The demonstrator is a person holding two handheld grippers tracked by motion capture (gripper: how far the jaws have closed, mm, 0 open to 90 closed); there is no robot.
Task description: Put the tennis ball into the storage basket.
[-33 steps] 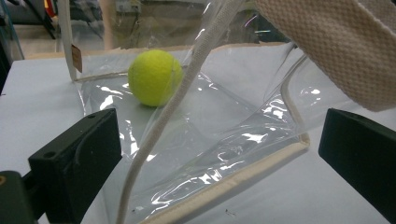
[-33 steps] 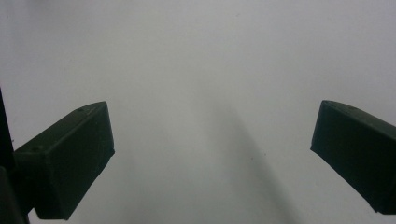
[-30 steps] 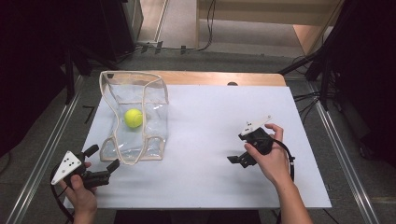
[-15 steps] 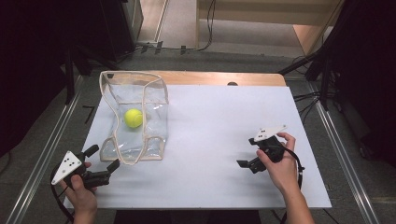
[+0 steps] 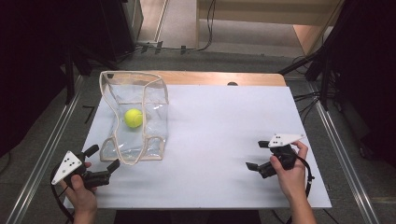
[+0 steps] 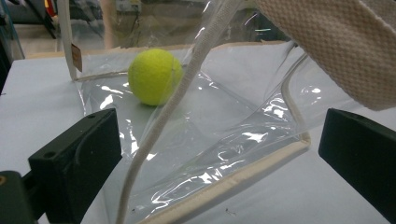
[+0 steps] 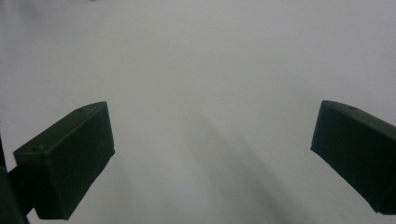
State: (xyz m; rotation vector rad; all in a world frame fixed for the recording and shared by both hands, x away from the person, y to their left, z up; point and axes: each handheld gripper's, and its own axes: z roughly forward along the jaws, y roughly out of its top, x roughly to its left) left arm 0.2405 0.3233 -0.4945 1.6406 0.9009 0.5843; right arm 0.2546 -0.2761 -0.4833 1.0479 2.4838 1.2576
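Evidently the clear bag (image 5: 135, 119) is limp and slippery; grip its woven trim (image 6: 224, 186). Both grippers' fingers (image 6: 77, 156) are spread, empty.

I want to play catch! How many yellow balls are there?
1. The yellow ball sits inside the clear bag on the left side of the table. Both grippers' jaws are open and hold nothing.

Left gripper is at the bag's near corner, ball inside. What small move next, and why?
Probably ease the left gripper forward and close on the clear bag's trimmed near edge: its jaws stand open on either side of that edge, not yet touching. The yellow ball sits deeper inside.
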